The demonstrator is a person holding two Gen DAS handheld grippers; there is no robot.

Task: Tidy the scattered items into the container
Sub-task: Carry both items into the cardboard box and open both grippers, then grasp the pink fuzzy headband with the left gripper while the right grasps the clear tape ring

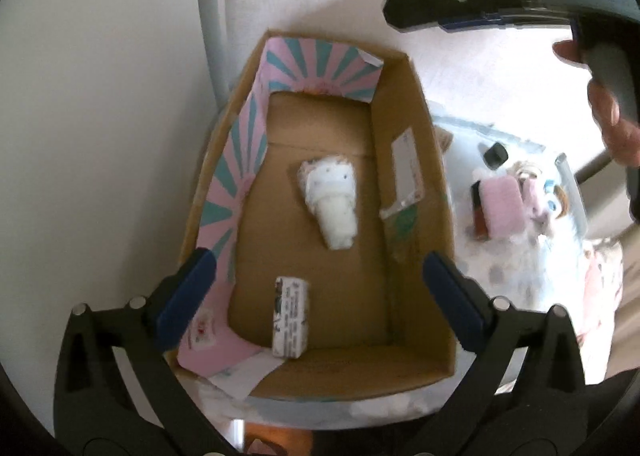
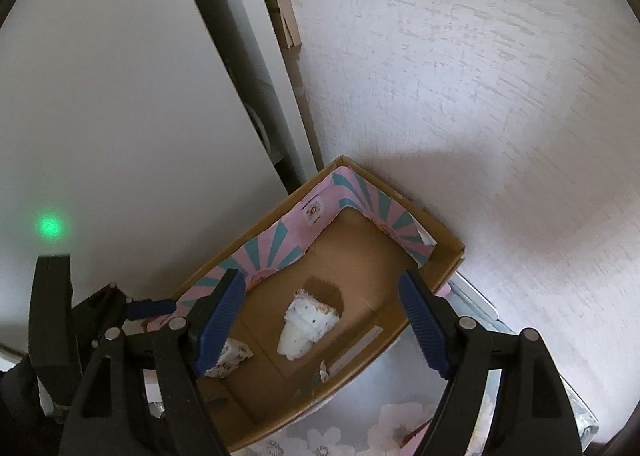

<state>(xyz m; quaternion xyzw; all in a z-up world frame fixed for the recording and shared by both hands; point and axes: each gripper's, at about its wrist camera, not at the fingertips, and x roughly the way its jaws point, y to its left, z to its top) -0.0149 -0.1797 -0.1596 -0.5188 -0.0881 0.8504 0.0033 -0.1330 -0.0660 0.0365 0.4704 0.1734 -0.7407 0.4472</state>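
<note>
An open cardboard box (image 1: 424, 103) lined with pink and teal paper sits against the wall. A white tube-shaped item (image 1: 330, 203) lies in the middle of its floor and a small white printed carton (image 1: 291, 318) lies near its front wall. My left gripper (image 1: 320, 292) hovers over the box's near end, open and holding nothing. The right wrist view shows the same box (image 2: 448, 256), tube (image 2: 306, 326) and carton (image 2: 230, 362). My right gripper (image 2: 322, 322) hangs open above them, nothing in it. Loose items remain outside to the right: a pink block (image 1: 502, 207), a brown bottle (image 1: 478, 211), a black cap (image 1: 495, 155).
A hand (image 1: 612, 115) holds the right gripper (image 1: 400, 11) high at the upper right. The loose items rest on a white floral cloth (image 1: 520, 272). A textured wall (image 2: 460, 75) stands behind the box and a grey pipe (image 1: 208, 15) runs up on its left.
</note>
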